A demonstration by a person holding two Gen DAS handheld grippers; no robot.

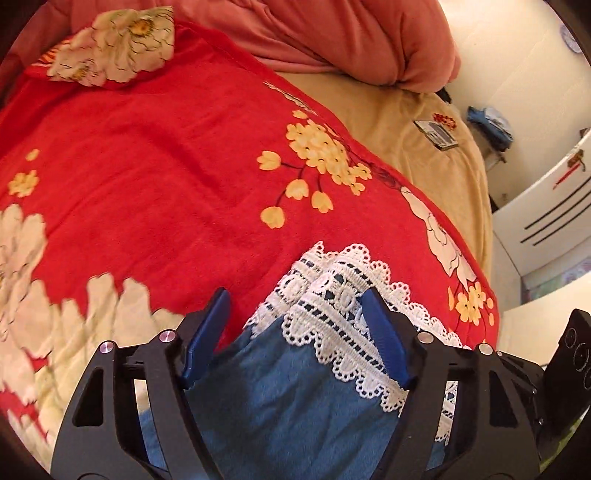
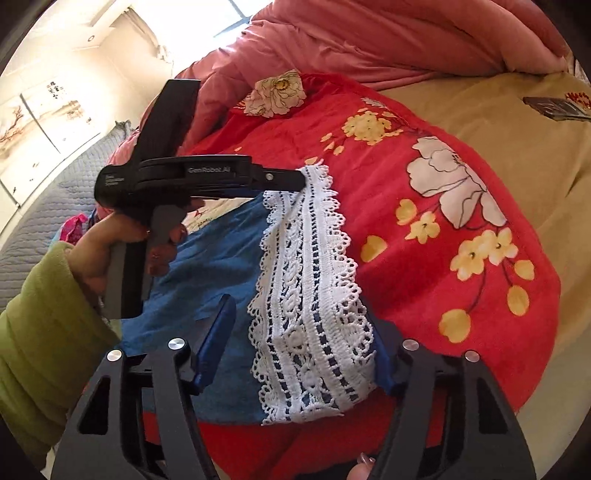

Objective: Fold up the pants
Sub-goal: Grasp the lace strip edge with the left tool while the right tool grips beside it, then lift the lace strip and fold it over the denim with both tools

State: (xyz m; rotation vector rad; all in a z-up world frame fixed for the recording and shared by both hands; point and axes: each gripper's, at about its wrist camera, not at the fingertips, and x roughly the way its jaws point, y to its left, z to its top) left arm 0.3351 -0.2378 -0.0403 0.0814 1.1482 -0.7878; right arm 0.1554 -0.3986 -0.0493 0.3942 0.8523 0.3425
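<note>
Blue denim pants [image 1: 280, 398] with white lace hems [image 1: 332, 295] lie on a red floral blanket [image 1: 166, 184]. My left gripper [image 1: 297, 299] is open, its blue fingers straddling the lace hem and the denim leg. In the right wrist view the pants [image 2: 221, 266] spread left and the lace hem [image 2: 314, 332] runs between the blue fingers of my open right gripper [image 2: 299, 306]. The left gripper [image 2: 301, 179] shows there from the side, its tip at the hem's far end; its fingers are hidden there.
The blanket covers a bed with a tan sheet [image 1: 424, 147] and a bunched pink quilt [image 1: 351, 33]. A small dark booklet [image 1: 436, 134] lies on the sheet. A white cabinet [image 1: 546, 221] stands to the right. A grey quilted cover [image 2: 55, 206] lies left.
</note>
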